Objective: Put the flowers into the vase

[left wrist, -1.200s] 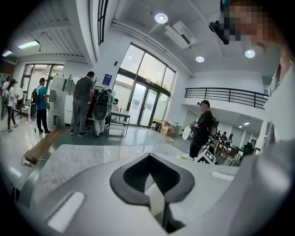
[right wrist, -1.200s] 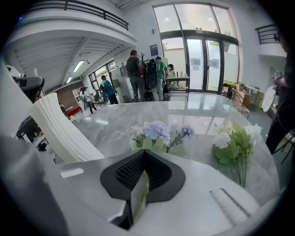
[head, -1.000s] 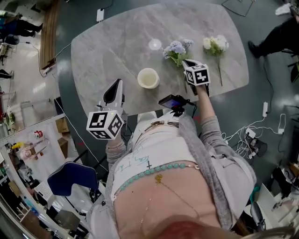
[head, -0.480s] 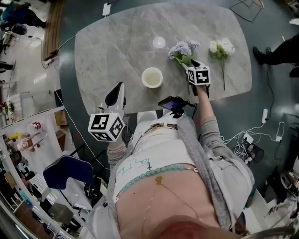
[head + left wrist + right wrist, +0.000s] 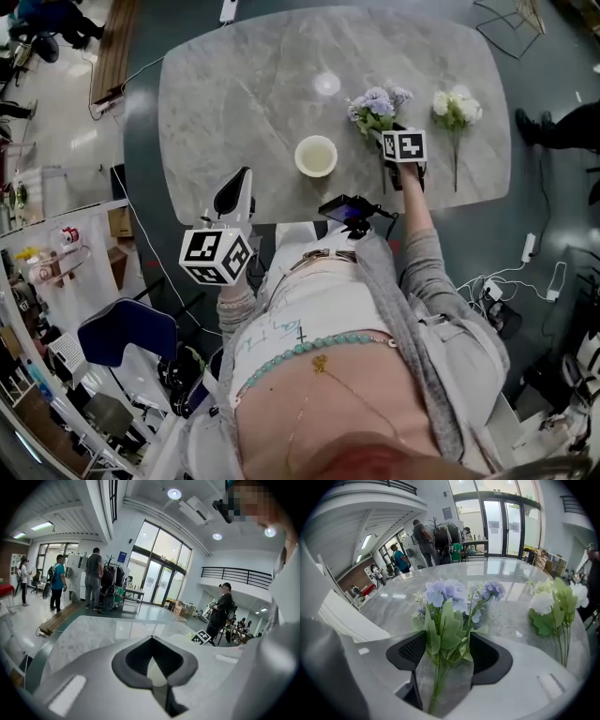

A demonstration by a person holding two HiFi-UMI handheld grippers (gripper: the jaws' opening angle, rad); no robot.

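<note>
1. Marble tabletop [image 5: 244,94]: purple flowers [image 5: 375,103] lie toward its right edge, vase [image 5: 316,156] by the near edge.
2. Your right hand-held gripper [image 5: 443,660] has just been opening, and its jaws stand loose around the stems.
3. Your left hand-held gripper [image 5: 153,663] is closed and empty.

Grey marble table [image 5: 244,103], blue chair [image 5: 127,337]

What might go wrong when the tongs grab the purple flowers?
The right tongs have just been opening, and the purple flowers lie between them, not gripped. Closing there may squash leaves, or the thin stems may slip out. The vase looks short, so long stems might tip it.
</note>
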